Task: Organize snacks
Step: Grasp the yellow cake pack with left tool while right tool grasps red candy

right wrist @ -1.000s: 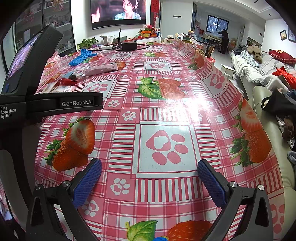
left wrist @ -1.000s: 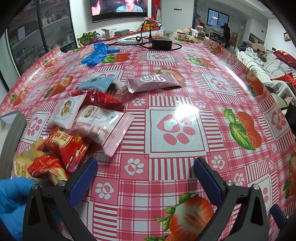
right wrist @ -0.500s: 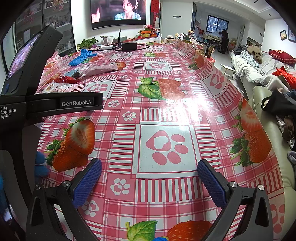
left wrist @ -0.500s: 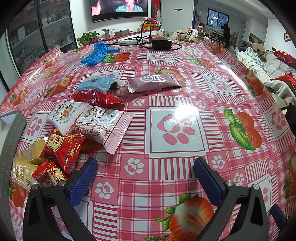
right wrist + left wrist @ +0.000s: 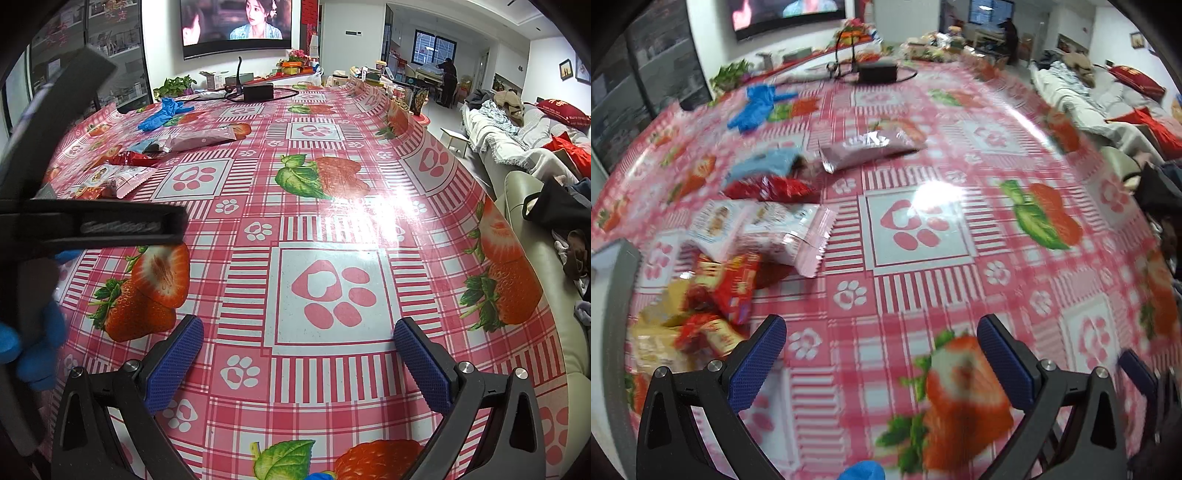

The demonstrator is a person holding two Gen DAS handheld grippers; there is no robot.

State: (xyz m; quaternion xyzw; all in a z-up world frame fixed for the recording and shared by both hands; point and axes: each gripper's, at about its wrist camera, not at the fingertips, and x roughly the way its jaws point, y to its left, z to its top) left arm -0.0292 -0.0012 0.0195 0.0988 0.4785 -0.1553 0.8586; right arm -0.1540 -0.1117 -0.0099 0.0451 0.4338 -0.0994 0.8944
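My left gripper (image 5: 881, 341), jaws spread and empty, has just swung blurrily toward the crinkly foil snack packets (image 5: 746, 236) at left-centre; my right gripper (image 5: 297, 343) hovers open, so picking starts now.

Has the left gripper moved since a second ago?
Yes. The left gripper has swung right and slightly back: the paw-print square sits nearer its left finger now.

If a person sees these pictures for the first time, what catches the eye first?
The pink strawberry tablecloth fills both views. A loose pile of snack packets lies on its left side, with blue gloves farther back. Both tongs, left tongs and right tongs, stand open and empty near the camera.
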